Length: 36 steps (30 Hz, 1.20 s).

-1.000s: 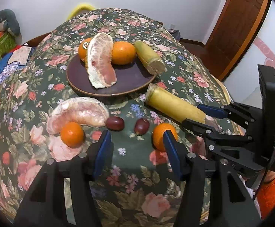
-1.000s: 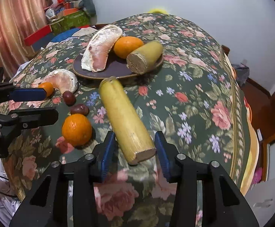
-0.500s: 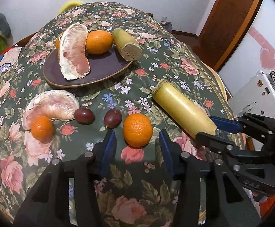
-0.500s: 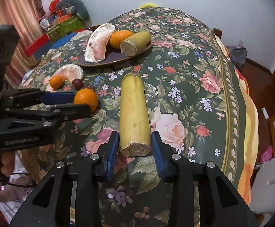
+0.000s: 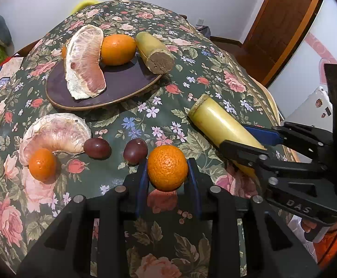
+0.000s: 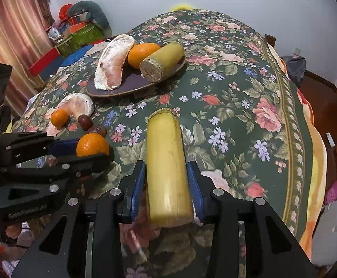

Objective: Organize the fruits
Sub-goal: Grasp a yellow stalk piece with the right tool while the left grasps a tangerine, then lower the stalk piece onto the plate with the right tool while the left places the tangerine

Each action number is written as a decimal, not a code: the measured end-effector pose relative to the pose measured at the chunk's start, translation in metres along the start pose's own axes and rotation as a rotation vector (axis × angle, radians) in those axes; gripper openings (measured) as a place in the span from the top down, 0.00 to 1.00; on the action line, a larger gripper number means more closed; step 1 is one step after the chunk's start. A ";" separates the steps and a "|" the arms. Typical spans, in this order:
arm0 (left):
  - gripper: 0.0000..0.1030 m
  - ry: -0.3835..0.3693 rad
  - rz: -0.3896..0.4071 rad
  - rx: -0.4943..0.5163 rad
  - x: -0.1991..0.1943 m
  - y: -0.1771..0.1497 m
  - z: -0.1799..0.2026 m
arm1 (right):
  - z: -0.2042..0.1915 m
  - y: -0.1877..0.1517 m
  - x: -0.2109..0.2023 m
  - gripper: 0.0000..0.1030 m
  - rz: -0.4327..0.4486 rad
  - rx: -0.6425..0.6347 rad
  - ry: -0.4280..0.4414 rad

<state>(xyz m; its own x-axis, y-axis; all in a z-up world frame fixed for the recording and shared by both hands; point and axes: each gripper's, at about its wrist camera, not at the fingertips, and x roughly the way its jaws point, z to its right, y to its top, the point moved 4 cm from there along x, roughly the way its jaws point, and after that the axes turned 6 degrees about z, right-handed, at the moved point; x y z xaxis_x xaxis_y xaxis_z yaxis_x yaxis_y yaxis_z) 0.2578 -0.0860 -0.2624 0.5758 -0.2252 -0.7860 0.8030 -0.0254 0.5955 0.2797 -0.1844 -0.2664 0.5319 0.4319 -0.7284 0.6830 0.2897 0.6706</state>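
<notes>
Small mandarin: far left on the floral tablecloth, touching a peeled pomelo segment.
Two dark round fruits: side by side, just right of that segment.
Left gripper: blue pads pressed on both sides of an orange.
Plate: farther back; holds a pomelo segment, an orange and a short cane piece.
Right gripper: fingers clamped on a long yellow cane piece, near the table's right side.
</notes>
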 end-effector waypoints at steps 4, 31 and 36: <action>0.69 0.007 0.018 -0.002 -0.007 0.003 -0.003 | -0.005 0.002 0.002 0.67 0.008 -0.033 -0.024; 0.69 0.094 0.193 -0.095 -0.075 0.042 -0.082 | -0.040 0.075 -0.028 0.68 0.220 0.037 0.008; 0.69 0.107 0.200 -0.102 -0.070 0.053 -0.097 | -0.045 0.091 -0.014 0.68 0.231 0.039 0.014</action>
<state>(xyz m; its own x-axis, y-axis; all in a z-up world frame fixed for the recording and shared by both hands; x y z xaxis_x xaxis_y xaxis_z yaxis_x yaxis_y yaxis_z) 0.2755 0.0230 -0.1920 0.7332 -0.1113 -0.6708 0.6799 0.1087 0.7252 0.3121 -0.1256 -0.1890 0.6697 0.4949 -0.5537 0.5625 0.1487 0.8133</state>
